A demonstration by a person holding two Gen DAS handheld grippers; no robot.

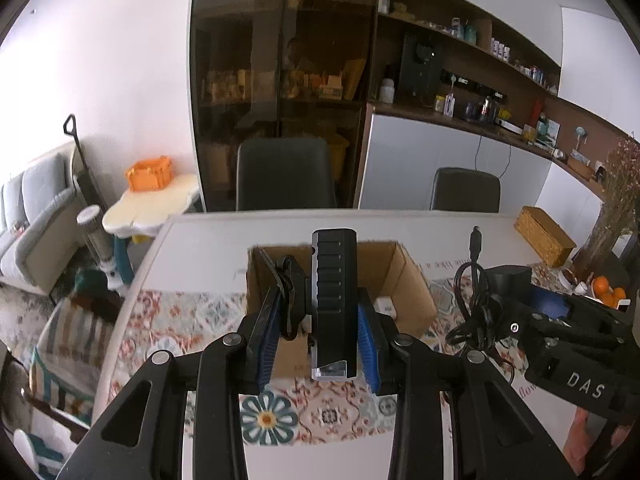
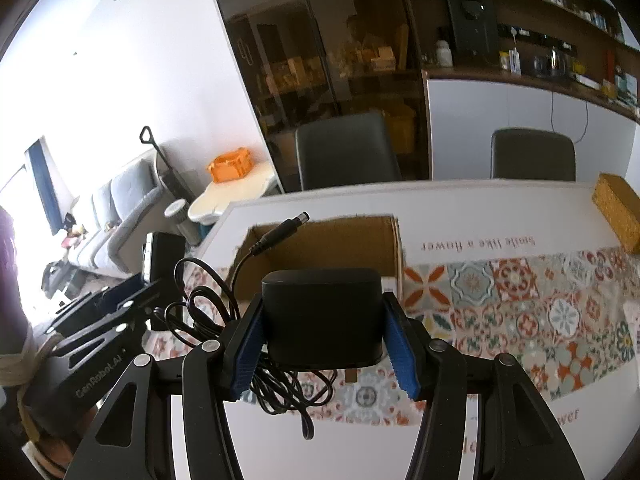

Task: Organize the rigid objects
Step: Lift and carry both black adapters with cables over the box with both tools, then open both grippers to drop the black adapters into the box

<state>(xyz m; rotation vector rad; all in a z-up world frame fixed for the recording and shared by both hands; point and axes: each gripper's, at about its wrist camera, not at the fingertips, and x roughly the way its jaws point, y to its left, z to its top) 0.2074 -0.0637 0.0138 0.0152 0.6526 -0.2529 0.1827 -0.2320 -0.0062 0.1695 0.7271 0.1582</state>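
Observation:
My left gripper point(image 1: 320, 304) is shut on a long black ribbed device point(image 1: 334, 268) that stands upright between the blue pads, with a black strap point(image 1: 290, 296) hanging on its left side. My right gripper point(image 2: 322, 332) is shut on a black power adapter point(image 2: 320, 304). Its tangled cable point(image 2: 208, 308) dangles to the left and ends in a barrel plug point(image 2: 280, 230). Both are held above the table, in front of an open cardboard box point(image 1: 412, 280) point(image 2: 320, 244). The right gripper point(image 1: 560, 320) shows at the right of the left wrist view, and the left gripper point(image 2: 116, 320) at the left of the right wrist view.
A small white item point(image 1: 386, 306) lies inside the box. A patterned runner point(image 2: 520, 300) covers the white table. A woven yellow box point(image 2: 616, 208) sits at the far right, with a vase of dried flowers point(image 1: 616, 200) and oranges point(image 1: 608, 288) beyond it. Two dark chairs point(image 1: 284, 172) point(image 1: 466, 188) stand behind the table.

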